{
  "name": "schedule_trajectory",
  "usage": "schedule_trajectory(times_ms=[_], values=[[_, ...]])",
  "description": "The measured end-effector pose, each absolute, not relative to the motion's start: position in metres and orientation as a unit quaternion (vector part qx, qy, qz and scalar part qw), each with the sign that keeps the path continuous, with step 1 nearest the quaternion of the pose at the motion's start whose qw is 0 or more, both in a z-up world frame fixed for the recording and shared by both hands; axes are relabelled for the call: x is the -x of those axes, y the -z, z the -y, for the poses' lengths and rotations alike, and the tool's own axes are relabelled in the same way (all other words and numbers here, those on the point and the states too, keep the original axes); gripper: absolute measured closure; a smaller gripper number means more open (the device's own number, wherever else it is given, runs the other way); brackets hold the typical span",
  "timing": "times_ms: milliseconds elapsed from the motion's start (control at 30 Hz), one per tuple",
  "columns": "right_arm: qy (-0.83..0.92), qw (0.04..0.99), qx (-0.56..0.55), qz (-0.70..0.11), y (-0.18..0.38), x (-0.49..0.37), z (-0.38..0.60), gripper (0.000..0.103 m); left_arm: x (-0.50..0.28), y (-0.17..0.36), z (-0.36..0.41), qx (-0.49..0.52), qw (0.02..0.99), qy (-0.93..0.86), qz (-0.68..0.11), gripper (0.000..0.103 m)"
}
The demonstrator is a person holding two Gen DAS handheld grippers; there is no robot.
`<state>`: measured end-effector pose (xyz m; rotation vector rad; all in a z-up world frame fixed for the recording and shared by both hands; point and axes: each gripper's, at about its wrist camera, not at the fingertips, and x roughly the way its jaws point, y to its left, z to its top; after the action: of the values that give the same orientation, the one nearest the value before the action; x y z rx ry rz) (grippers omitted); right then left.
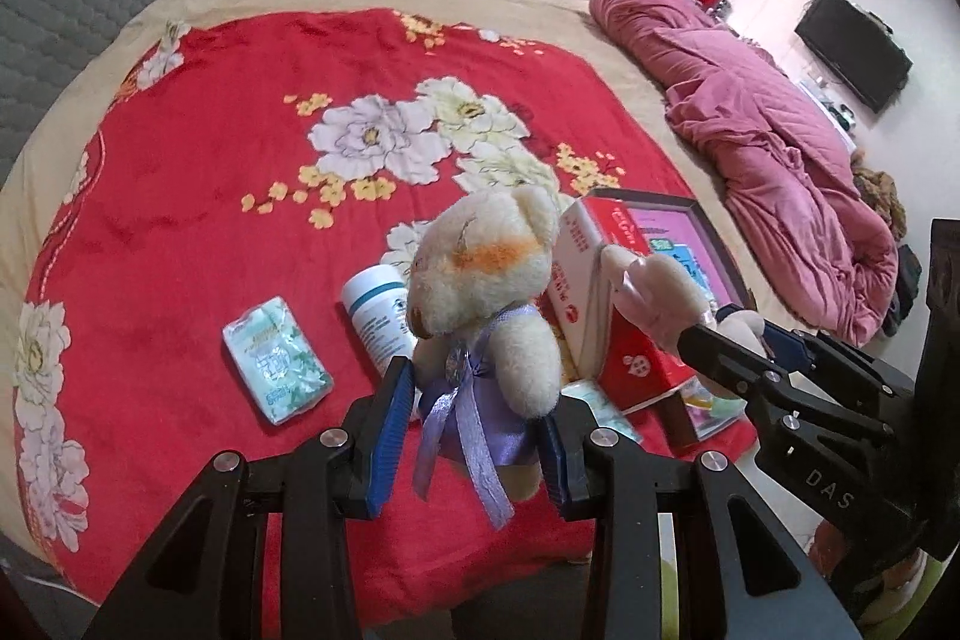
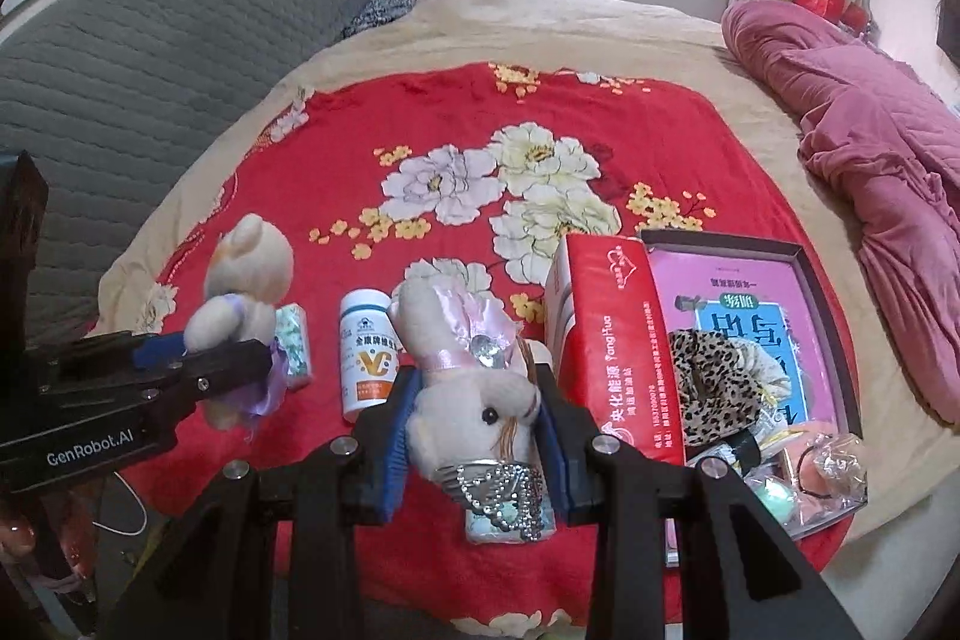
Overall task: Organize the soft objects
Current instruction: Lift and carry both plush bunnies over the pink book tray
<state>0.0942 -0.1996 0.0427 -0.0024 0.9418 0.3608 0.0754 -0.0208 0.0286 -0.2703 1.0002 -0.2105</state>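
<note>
Both toys are off the bed now. Left gripper point(image 1: 474, 430) is clamped on the teddy bear point(image 1: 486, 304) at its purple skirt, head up, hanging above the red blanket point(image 1: 198, 196). Right gripper point(image 2: 474, 451) is clamped on the white plush rabbit point(image 2: 474, 388) around the head, pink-ribboned body pointing away. Below sit the tissue pack point(image 1: 276, 358), the pill bottle point(image 2: 367, 358), the red carton point(image 2: 612, 340) and the tray point(image 2: 822, 280) w/ a booklet and a leopard scrunchie point(image 2: 711, 376) in it. Looks like the carry step. To do it well: keep both squeezes steady, since plush compresses and can slip. Keep the toys apart so ribbons don't tangle. Lift clear of the bottle, which could roll, and of the carton's edge. Set each toy down fully before letting go.
</note>
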Motion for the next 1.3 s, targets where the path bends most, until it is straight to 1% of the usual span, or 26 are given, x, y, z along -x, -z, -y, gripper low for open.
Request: schedule_trajectory(times_ms=[267,600,1300], values=[[-0.168,0.886,-0.015,-0.431,-0.06,-0.087,0.214,0.066,-0.069,-0.046,0.032,0.125,0.871,0.107,-0.463,0.063],[-0.151,0.901,-0.041,-0.405,-0.079,-0.081,0.245,0.066,-0.066,-0.067,0.067,0.103,0.876,0.135,-0.451,0.063],[-0.042,0.925,-0.094,-0.366,-0.103,-0.073,0.365,0.066,-0.077,-0.094,0.192,0.025,0.869,0.227,-0.438,0.063]])
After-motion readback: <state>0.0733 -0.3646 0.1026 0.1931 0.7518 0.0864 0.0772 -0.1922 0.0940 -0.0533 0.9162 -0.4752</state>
